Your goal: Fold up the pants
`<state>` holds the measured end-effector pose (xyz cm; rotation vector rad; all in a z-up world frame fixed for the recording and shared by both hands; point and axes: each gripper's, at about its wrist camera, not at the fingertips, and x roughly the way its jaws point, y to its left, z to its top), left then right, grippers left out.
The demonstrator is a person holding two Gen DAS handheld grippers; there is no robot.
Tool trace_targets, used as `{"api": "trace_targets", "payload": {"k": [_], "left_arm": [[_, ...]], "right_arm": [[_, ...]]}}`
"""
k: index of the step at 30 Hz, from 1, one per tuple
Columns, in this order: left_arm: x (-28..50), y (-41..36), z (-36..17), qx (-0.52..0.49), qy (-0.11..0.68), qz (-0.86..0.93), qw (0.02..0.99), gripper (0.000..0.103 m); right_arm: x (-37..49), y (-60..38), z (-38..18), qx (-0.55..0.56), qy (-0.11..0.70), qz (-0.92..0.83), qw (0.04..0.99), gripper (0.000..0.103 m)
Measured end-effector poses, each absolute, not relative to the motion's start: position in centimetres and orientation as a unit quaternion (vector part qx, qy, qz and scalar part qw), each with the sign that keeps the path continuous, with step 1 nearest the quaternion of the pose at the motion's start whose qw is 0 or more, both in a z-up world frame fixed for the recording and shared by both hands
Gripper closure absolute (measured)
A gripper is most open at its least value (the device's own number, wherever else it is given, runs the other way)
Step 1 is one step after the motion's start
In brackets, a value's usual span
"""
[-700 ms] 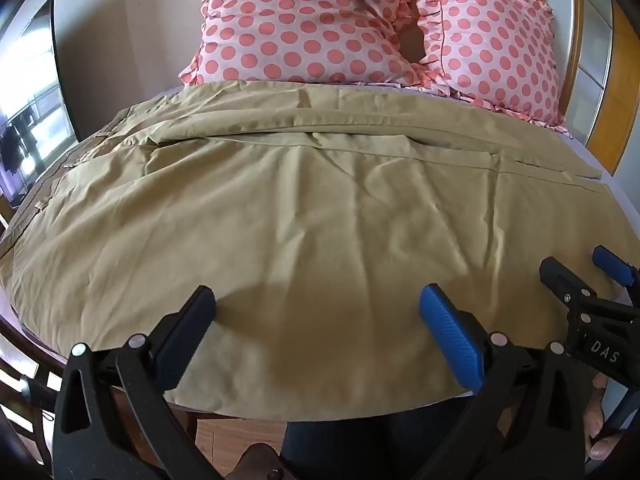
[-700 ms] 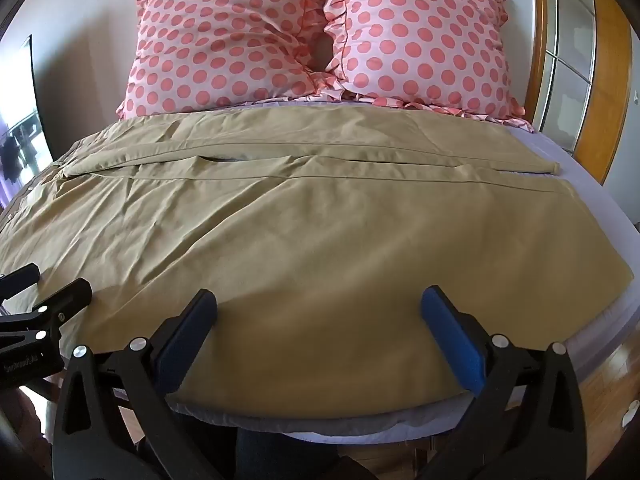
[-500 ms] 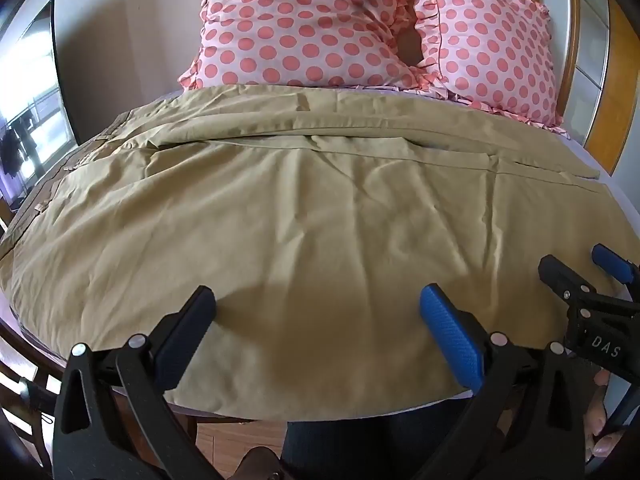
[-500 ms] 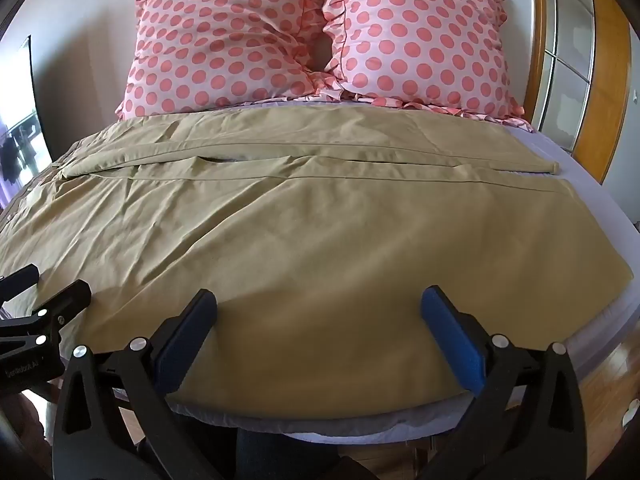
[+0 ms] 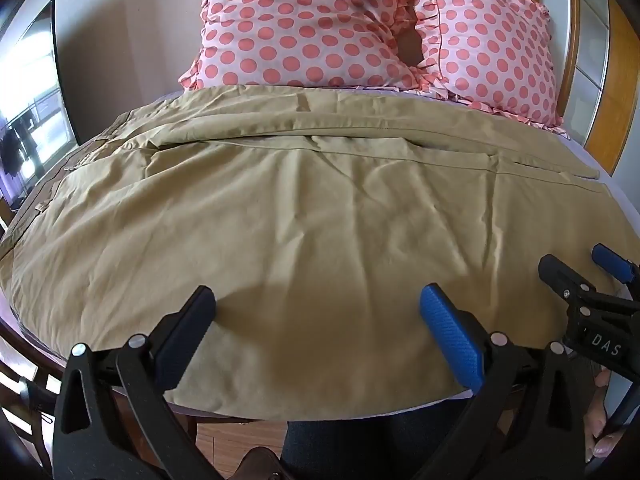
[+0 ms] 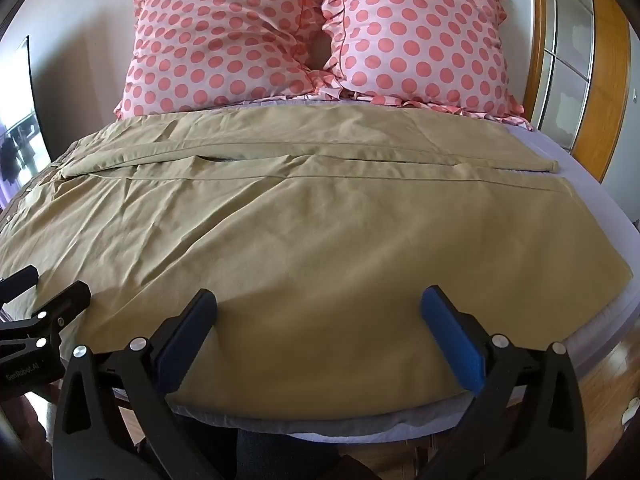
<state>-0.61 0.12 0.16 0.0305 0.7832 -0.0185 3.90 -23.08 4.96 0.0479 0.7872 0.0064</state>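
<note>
Khaki pants (image 5: 312,216) lie spread flat across the bed, waistband to the left, leg hems to the right; they also show in the right wrist view (image 6: 320,220). My left gripper (image 5: 316,312) is open and empty, hovering over the near edge of the pants. My right gripper (image 6: 320,312) is open and empty, over the near edge further right. The right gripper shows at the right of the left wrist view (image 5: 580,272). The left gripper shows at the left of the right wrist view (image 6: 40,292).
Two pink polka-dot pillows (image 6: 224,40) (image 6: 420,40) stand at the head of the bed. The lilac sheet (image 6: 580,184) shows at the right. A wooden frame (image 6: 604,80) is at the right, a window (image 5: 28,100) at the left. Wooden floor (image 6: 612,368) lies below the bed's edge.
Both grippers have shifted very slightly; the view is nearly the same. The pants have not moved.
</note>
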Motion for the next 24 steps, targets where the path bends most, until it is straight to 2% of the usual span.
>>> {"api": "trace_targets", "payload": {"k": [24], "left_arm": [[-0.62,0.16,0.06,0.015,0.382,-0.009,0.924,0.002]], "right_arm": [[4.15,-23.18,4.89,0.025,0.386,0.000,0.922,0.001]]}}
